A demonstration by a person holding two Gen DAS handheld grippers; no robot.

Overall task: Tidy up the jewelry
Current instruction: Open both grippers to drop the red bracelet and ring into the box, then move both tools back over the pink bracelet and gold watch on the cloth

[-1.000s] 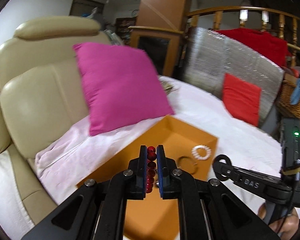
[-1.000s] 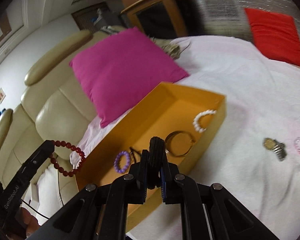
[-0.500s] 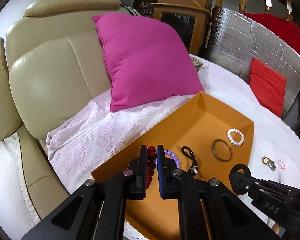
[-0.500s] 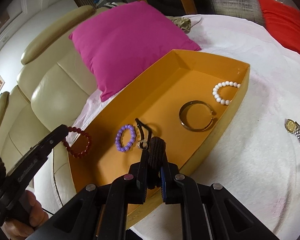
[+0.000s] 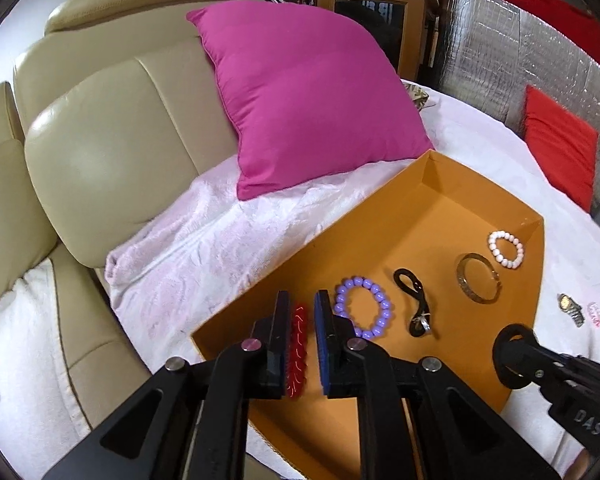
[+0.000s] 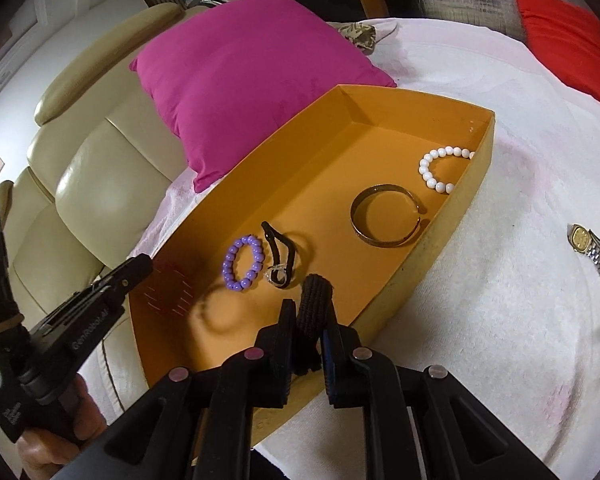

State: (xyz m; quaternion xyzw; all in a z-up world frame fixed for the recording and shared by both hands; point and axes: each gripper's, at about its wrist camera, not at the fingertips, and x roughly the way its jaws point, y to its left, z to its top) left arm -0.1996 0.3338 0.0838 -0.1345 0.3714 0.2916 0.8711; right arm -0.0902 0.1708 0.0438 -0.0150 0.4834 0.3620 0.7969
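Shallow orange cardboard box [image 6: 452,208]: glossy purple beads [image 6: 242,263], smooth brass bangle [image 6: 386,220].

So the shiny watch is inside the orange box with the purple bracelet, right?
Not quite. The purple bracelet is inside the orange box, but the watch lies outside it on the white cloth, as the right wrist view shows.

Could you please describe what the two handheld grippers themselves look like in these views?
Both the left gripper and the right gripper are matte black scissor-style linkages with silver pivot bolts, and blue pads line the fingers. White lettering marks their bodies: "DAS" on the right, "GenRobot.AI" on the left.
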